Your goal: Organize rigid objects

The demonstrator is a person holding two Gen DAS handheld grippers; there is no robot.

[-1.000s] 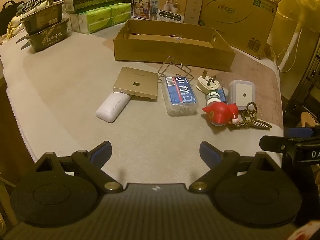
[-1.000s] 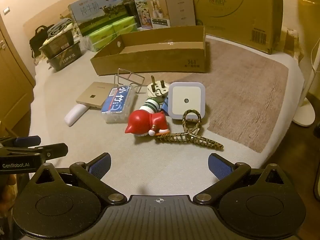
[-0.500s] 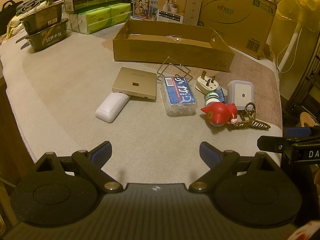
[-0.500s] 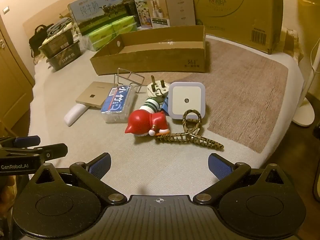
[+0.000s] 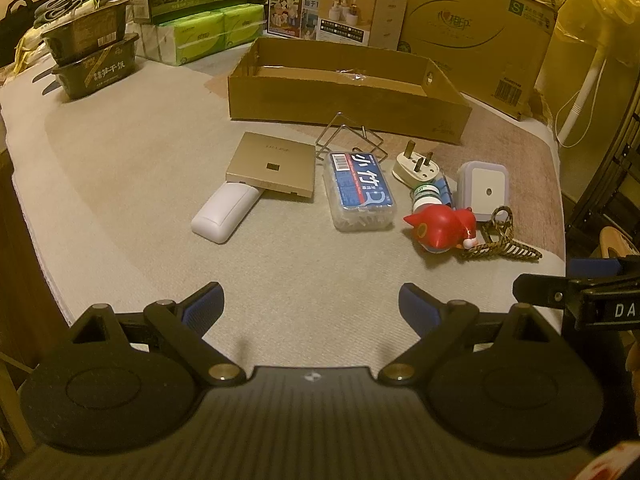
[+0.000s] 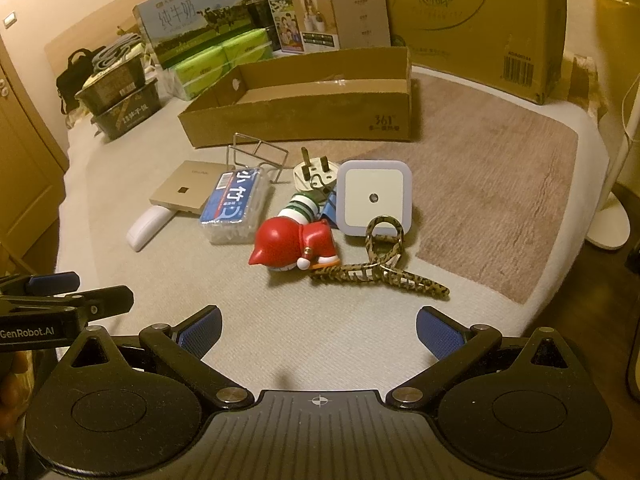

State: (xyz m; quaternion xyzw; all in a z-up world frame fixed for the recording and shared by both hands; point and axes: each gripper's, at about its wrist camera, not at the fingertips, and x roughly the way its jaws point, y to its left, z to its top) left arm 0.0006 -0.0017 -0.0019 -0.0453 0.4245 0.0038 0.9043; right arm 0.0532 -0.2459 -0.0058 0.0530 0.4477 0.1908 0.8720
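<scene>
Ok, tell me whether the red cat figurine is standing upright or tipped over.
Tipped over. The red cat figurine lies on its side on the table, head pointing left in the right wrist view, its feet against the leopard-print hair claw.

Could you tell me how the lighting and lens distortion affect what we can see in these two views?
Left wrist view: dim, warm yellow light; fisheye bends the cardboard tray and darkens the corners; the left gripper casts a faint shadow. Right wrist view: same amber cast, the night light reads brightest, edges curve, the right gripper stays sharp.
</scene>
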